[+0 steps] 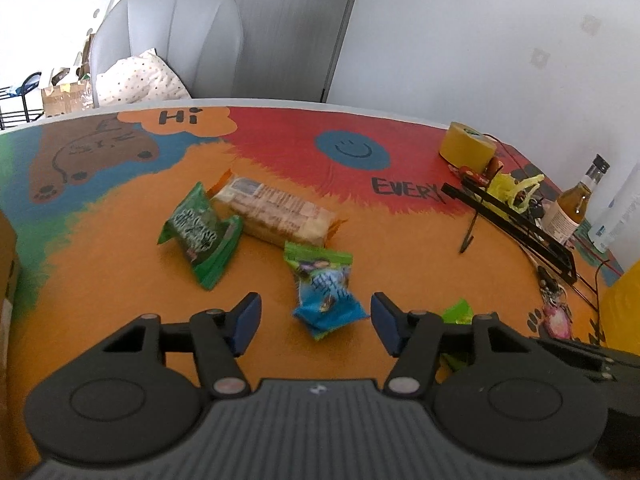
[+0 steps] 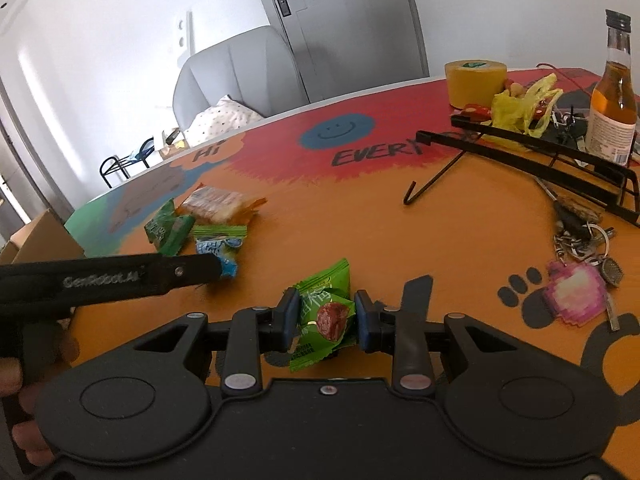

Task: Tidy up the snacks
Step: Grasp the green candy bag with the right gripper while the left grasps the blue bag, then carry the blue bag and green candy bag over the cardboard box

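Pinched in the right tool (image 2: 327, 318), green plum packet (image 2: 326, 312) crinkles.

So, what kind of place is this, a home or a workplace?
Most likely a room in a home. The table has a playful cartoon cover, a grey armchair with a dotted cushion stands behind it, and a set of keys lies by a drink bottle.

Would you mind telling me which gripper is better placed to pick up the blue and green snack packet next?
The left gripper: its jaws stand open on either side of the blue and green snack packet. The right gripper is already shut on a green plum candy packet.
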The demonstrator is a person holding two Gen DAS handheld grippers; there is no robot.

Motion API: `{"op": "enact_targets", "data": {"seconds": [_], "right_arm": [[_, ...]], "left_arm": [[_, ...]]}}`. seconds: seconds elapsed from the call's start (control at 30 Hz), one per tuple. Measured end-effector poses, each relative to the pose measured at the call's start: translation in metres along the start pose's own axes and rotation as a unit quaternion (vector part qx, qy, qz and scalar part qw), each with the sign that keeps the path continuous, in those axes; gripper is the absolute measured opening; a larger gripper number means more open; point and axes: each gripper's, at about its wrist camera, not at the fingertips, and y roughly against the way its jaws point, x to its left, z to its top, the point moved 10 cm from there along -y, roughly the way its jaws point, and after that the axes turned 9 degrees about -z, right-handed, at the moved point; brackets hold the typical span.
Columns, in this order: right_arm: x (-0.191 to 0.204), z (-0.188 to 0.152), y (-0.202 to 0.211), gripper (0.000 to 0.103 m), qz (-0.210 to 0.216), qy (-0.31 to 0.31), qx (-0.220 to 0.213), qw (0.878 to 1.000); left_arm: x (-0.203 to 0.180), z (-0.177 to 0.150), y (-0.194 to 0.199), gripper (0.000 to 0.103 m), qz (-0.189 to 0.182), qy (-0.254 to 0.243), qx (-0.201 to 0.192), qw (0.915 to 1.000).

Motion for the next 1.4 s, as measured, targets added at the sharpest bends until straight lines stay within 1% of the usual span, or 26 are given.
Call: {"op": "enact_targets", "data": {"seconds": [0.1,0.13,0.2,0.23,0.27,0.3,0.33,0.43,0.57,0.67,1.03,1.4], "right_arm": [[0.003,0.000,0.000,0.037,-0.001,0.011,0.000,1.000],[0.005,0.000,0.000,0.038,-0.001,0.014,-0.001,1.000],[0.006,0.000,-0.001,0.039,-0.003,0.021,-0.005,1.000],[0.007,0.000,-0.001,0.039,-0.004,0.024,-0.007,1.000],[0.007,-0.001,-0.002,0.036,-0.004,0.027,-0.009,1.000],[0.007,0.000,-0.002,0.032,-0.007,0.031,-0.011,0.999],[0.007,0.000,-0.002,0.029,-0.012,0.036,-0.014,0.999],[0.009,-0.002,0.000,0.028,-0.008,0.045,-0.018,0.999],[0.014,-0.004,0.004,0.028,0.000,0.045,-0.014,0.999],[0.020,-0.003,0.010,0.028,0.003,0.044,-0.018,0.999],[0.054,0.003,0.044,0.028,0.022,0.057,-0.046,0.997],[0.081,0.014,0.071,0.028,0.025,0.075,-0.074,0.994]], "left_arm": [[0.001,0.002,-0.010,0.060,0.011,-0.008,0.001,0.9999],[0.001,0.002,-0.013,0.059,0.011,-0.007,0.003,0.9999],[0.002,0.002,-0.018,0.055,0.013,-0.010,0.005,0.9999],[0.002,0.002,-0.018,0.052,0.018,-0.018,0.002,0.9997],[0.002,0.002,-0.019,0.050,0.020,-0.022,0.002,0.9996],[0.002,0.002,-0.019,0.040,0.023,-0.024,0.002,0.9994],[0.002,0.002,-0.019,0.034,0.025,-0.024,0.003,0.9994],[0.002,0.000,-0.015,0.031,0.019,-0.021,0.005,0.9996],[0.001,-0.005,-0.002,0.030,0.015,-0.018,0.004,0.9997],[0.001,-0.004,0.014,0.030,0.015,-0.020,-0.006,0.9997],[0.008,0.000,0.072,0.030,0.019,-0.017,-0.038,0.9989],[0.020,0.008,0.120,0.030,0.016,-0.012,-0.070,0.9973]]}}
